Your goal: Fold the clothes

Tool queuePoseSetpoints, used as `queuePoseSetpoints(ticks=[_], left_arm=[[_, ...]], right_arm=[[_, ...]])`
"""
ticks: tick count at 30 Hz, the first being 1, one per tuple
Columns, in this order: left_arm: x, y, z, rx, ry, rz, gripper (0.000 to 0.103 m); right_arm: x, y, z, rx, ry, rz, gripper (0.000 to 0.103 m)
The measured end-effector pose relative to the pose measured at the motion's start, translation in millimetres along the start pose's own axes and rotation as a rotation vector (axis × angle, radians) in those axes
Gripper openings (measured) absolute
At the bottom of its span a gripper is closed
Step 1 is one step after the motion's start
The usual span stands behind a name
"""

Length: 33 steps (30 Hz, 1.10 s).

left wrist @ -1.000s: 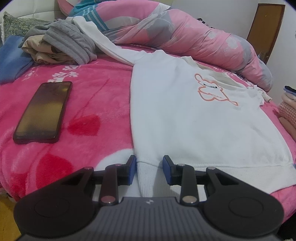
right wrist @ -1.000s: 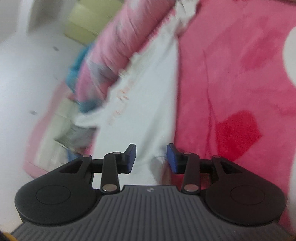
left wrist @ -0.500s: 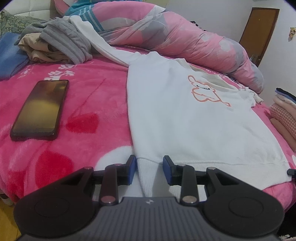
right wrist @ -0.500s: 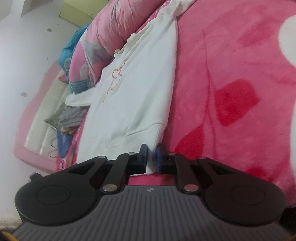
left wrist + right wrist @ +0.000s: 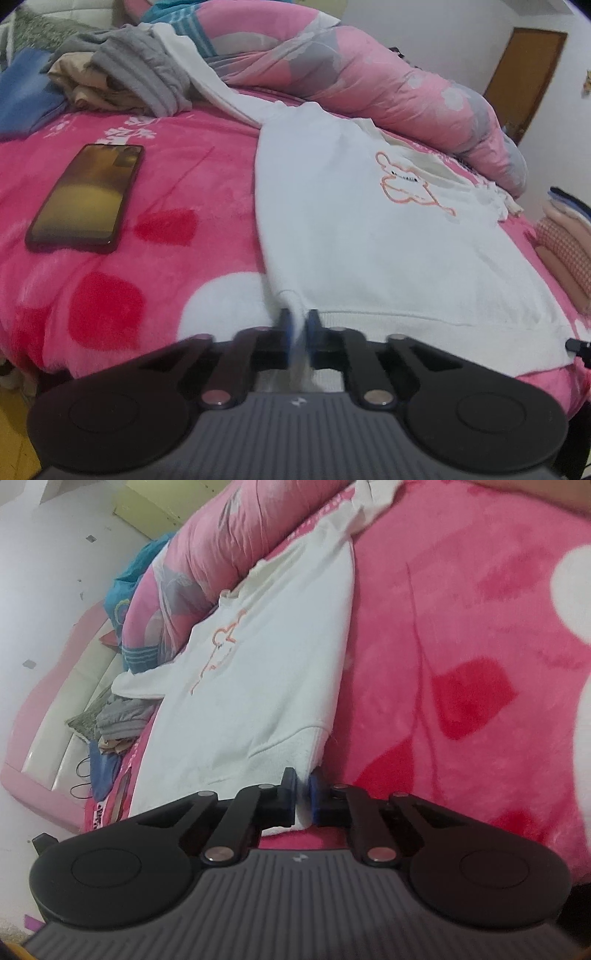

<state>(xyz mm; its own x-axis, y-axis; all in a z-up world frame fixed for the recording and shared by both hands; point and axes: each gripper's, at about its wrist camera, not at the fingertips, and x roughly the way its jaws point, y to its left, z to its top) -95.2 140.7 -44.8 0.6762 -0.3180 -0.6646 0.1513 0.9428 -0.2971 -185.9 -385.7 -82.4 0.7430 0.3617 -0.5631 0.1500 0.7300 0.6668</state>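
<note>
On the bed (image 5: pixel 110 302), across its pink fleece blanket, a white sweatshirt (image 5: pixel 369 236) lies spread face up, the orange rabbit drawing on its chest showing, its ribbed hem along the near edge and its collar away toward the long pink bolster (image 5: pixel 369 81). Its long axis runs straight out from both tools, hem to collar. The left hand-held gripper (image 5: pixel 298 325) has its 2 blue pads drawn narrow on the hem's left corner, with a ridge of white cloth pinched between them. The right hand-held gripper (image 5: pixel 303 794) is likewise closed on the hem's right corner, seen from its own camera with the sweatshirt (image 5: pixel 266 672) stretching off ahead of it. So each hand has 1 corner, neither nearer than the other, and all the garment lies forward of them; I'd guess any fold would carry the hem away toward the collar. A dark phone (image 5: pixel 85 195) rests on the blanket to the left, well clear, and a heap of grey and beige clothes (image 5: pixel 125 74) sits beyond it.
</note>
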Motion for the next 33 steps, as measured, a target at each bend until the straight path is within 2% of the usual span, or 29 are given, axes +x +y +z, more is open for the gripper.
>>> queuePoseSetpoints(ticks=[3,7,12,16,20,23,25,26,27,29,33], left_arm=[[-8,-1,2,-0.016,-0.018,-0.001,0.003],[-24,1,6,-0.045,-0.048,-0.038,0.003],[-42,2,8,-0.057,-0.058,-0.081,0.003],[-46,4,0,-0.032,-0.032,-0.081,0.003],[-26,12,-12,-0.019,0.051,-0.075,0.004],[-16,17,-14,0.004,0.1,-0.095,0.011],[-24,21,-11,0.027,0.091,-0.108,0.022],[-28,24,-9,0.038,0.082,-0.105,0.026],[-33,25,-6,0.045,0.071,-0.096,0.032],[-40,27,3,0.052,0.044,-0.075,0.034],[-44,21,29,0.079,-0.004,-0.054,0.036]], right_arm=[[-9,8,3,-0.012,-0.031,-0.002,0.004],[-33,26,3,-0.057,-0.087,0.005,0.003],[-52,38,-5,-0.071,-0.108,0.008,0.003],[-64,40,-15,-0.066,-0.11,0.004,0.003],[-55,23,-28,-0.02,-0.068,-0.037,0.003],[-36,10,-32,-0.015,0.016,-0.103,0.008],[-32,4,-30,-0.012,0.058,-0.15,0.01],[-35,2,-28,-0.01,0.057,-0.145,0.014],[-41,1,-24,-0.015,0.039,-0.151,0.019],[-53,1,-15,-0.029,-0.001,-0.172,0.024],[-74,1,14,-0.049,-0.095,-0.194,0.025]])
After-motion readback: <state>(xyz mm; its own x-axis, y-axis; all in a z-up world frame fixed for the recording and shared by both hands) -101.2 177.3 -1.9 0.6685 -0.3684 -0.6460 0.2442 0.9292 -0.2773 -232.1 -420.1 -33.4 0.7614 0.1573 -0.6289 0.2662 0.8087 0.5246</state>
